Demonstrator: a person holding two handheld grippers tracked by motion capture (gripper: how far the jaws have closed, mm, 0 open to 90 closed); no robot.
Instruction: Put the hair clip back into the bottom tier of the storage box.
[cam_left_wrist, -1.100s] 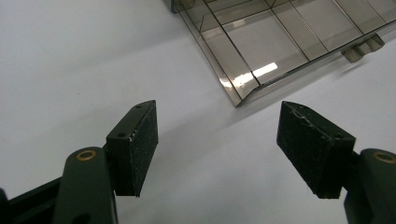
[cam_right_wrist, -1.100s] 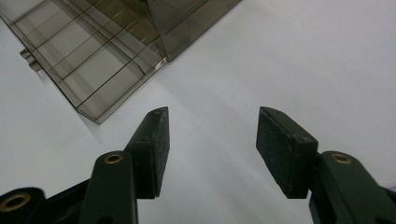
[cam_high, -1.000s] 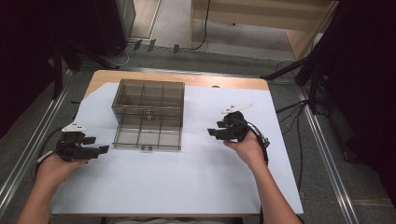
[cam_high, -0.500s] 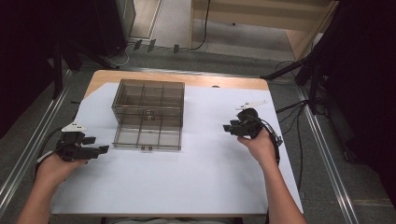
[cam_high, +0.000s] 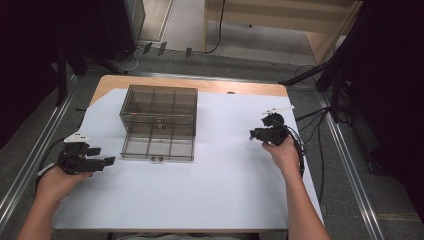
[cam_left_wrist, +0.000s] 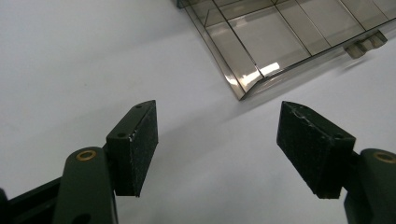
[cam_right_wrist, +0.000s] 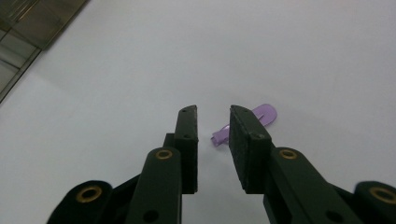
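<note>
Bench (cam_high: 200, 200) from above: my left tool (cam_high: 102, 162) rests near the smoky divided box (cam_high: 159, 122), my right tool (cam_high: 254, 134) well apart from it on the far side. Along my left tool, the jaws stand wide, released, the box corner (cam_left_wrist: 247, 88) beyond them. Along my right tool (cam_right_wrist: 212, 122), the jaws have just been closing, not yet clenched; a purple clip (cam_right_wrist: 267, 113) (partly hidden by one jaw) lies on the sheet just past them.

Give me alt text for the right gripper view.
The right tongs, nearly closed, hover over a small purple clip lying on the white table cover, the clip just behind the right pad. A smoky compartment box shows at the upper left corner.
</note>
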